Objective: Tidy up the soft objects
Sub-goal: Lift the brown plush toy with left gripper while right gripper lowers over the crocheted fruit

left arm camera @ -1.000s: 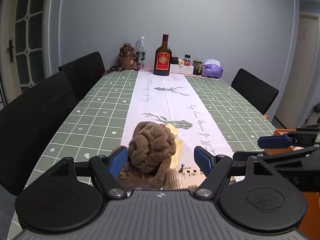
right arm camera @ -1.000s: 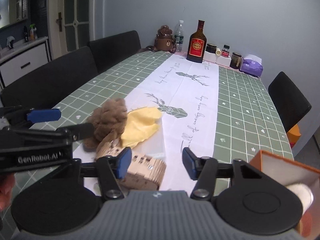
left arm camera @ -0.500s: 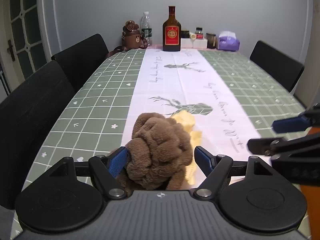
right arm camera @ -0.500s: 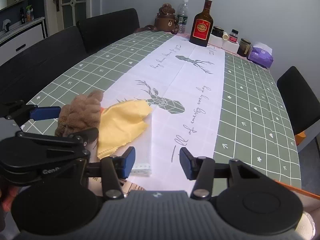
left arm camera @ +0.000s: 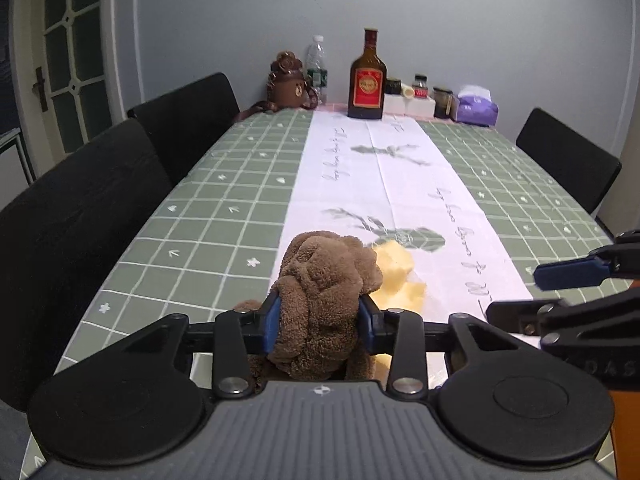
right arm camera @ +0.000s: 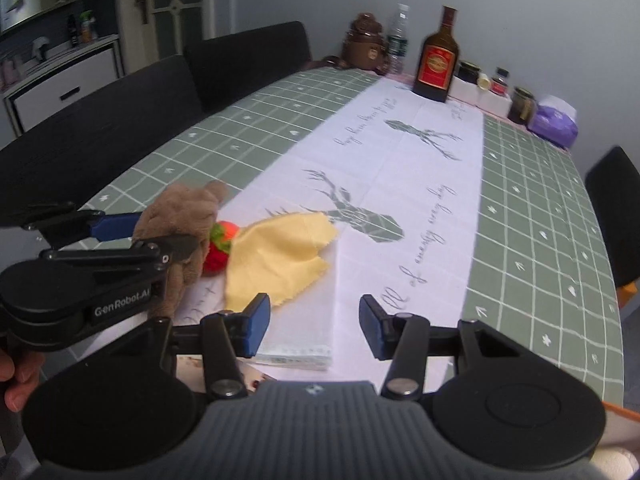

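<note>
My left gripper [left arm camera: 319, 322] is shut on a brown fluffy towel [left arm camera: 324, 288], squeezed between its blue pads near the table's front edge. In the right wrist view the same towel [right arm camera: 180, 216] shows held in the left gripper [right arm camera: 120, 236] at the left. A yellow cloth [right arm camera: 280, 252] lies flat on the white runner just right of the towel; it also shows in the left wrist view [left arm camera: 396, 272]. A red plush strawberry [right arm camera: 220, 246] sits between towel and cloth. My right gripper [right arm camera: 314, 326] is open and empty, over the runner in front of the yellow cloth.
A green checked table [left arm camera: 208, 216] with a white runner. At the far end stand a brown bottle [left arm camera: 367, 80], a water bottle [left arm camera: 317, 70], a bear-shaped jar [left arm camera: 286, 84], small jars and a purple tissue pack [left arm camera: 476, 106]. Black chairs [left arm camera: 80, 216] line both sides. An orange box edge [left arm camera: 626, 420] is at right.
My left gripper has closed on the brown towel, which was loose between open jaws. The right gripper shifted forward; the strawberry now shows beside the towel.
</note>
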The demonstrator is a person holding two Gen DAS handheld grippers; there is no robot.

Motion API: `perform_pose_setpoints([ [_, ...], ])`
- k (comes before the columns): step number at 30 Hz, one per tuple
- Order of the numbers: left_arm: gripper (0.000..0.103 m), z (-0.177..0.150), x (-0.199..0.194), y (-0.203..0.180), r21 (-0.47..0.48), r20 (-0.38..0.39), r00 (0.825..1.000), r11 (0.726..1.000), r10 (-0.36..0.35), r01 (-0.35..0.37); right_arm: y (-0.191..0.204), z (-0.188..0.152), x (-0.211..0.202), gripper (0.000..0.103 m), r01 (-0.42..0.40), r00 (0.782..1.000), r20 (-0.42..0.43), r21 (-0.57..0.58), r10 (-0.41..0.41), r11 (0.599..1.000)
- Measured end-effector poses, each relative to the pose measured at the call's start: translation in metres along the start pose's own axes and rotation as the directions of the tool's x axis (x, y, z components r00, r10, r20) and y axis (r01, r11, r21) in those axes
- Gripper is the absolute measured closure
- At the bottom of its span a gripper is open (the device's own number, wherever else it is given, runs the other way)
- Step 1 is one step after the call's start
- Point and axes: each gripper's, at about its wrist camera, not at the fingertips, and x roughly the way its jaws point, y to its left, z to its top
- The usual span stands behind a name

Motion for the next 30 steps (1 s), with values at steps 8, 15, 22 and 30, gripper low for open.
perform_pose_setpoints([
  [8, 0.059, 0.007, -0.022, 0.030, -0.063, 0.063, 0.991, 0.991, 0.119, -0.115, 0.037, 0.011, 0.007, 0.038, -0.096, 0.993, 0.053, -0.183, 0.107, 0.978],
  [15, 0.059, -0.001, -0.001, 0.040, -0.074, 0.013, 0.984, 0.981, 0.179, -0.178, 0.070, 0.030, 0.046, 0.042, -0.174, 0.983, -0.025, -0.425, 0.181, 0.888],
  [22, 0.059, -0.004, 0.010, 0.045, -0.074, -0.026, 0.981, 0.979, 0.190, -0.191, 0.081, 0.046, 0.084, 0.051, -0.236, 0.972, -0.107, -0.491, 0.211, 0.838],
  [30, 0.059, -0.006, 0.011, 0.049, -0.093, -0.022, 0.983, 0.978, 0.184, -0.186, 0.087, 0.045, 0.115, 0.052, -0.219, 0.975, -0.139, -0.524, 0.171, 0.823],
])
